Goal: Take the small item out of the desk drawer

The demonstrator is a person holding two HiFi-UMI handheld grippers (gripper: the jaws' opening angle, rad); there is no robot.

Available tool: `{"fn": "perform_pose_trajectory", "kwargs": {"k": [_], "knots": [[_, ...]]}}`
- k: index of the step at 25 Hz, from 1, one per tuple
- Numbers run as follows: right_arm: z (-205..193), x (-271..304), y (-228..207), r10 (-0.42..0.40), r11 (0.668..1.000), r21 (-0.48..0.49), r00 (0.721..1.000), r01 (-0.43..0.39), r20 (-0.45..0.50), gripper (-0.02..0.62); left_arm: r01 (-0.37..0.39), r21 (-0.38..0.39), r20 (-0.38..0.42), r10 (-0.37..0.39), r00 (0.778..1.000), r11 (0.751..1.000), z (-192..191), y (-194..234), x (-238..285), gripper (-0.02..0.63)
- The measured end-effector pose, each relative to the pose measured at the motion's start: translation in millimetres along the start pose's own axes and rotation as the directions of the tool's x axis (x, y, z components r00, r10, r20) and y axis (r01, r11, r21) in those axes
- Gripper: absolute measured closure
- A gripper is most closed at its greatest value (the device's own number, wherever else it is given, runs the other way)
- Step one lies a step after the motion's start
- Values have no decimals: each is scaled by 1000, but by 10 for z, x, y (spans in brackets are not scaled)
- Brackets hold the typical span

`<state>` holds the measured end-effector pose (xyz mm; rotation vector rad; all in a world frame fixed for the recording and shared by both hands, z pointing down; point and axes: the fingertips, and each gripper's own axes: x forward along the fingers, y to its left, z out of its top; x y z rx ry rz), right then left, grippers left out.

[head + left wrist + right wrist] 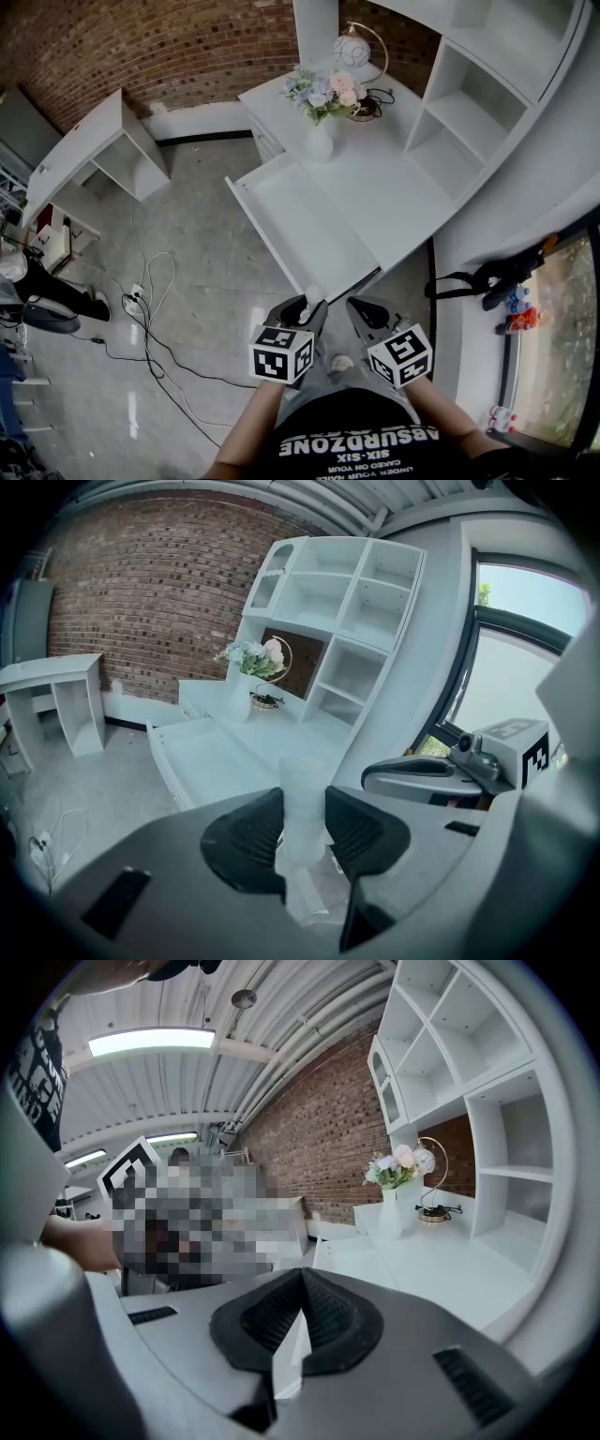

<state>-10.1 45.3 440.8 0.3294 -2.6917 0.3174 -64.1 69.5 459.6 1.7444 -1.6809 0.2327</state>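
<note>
**Gripping the small item just off the near end of the open drawer**

Pinched between the two dark ribbed pads of the left gripper (312, 306) is the small item (302, 794), a pale, translucent, ridged piece that stands upright and rises above the pads. The pads press on it from both sides, so the jaws are held partly apart by it. From the head view the small item shows as a white speck at the tips of that gripper, just off the near end of the drawer (305, 230) and not inside it.

The right gripper (362, 308) hangs just beside the left one, on its right. Its pads are pressed together at the tips, with nothing between them.

The drawer is pulled well out of the white desk (398, 183) towards the person, and its white floor is in plain sight. On the desktop, at the far end, a white vase (319, 142) holds pale flowers (323, 90). A round lamp (352, 47) on a curved gold stand is just beyond the vase. White shelves (473, 98) rise along the right side of the desk.

On the grey floor to the left, cables (150, 305) trail in loops. A second white desk (89, 155) stands far left against the brick wall (178, 42).
</note>
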Motion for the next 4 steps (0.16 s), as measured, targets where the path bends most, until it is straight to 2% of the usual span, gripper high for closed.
{"fn": "perform_pose_trajectory", "kwargs": {"k": [4], "knots": [[-44,-26,27,3,1000,3,1000,-3,-8,598,-1,12,-10,1,1000,1000,-39,-25,1,463]]}}
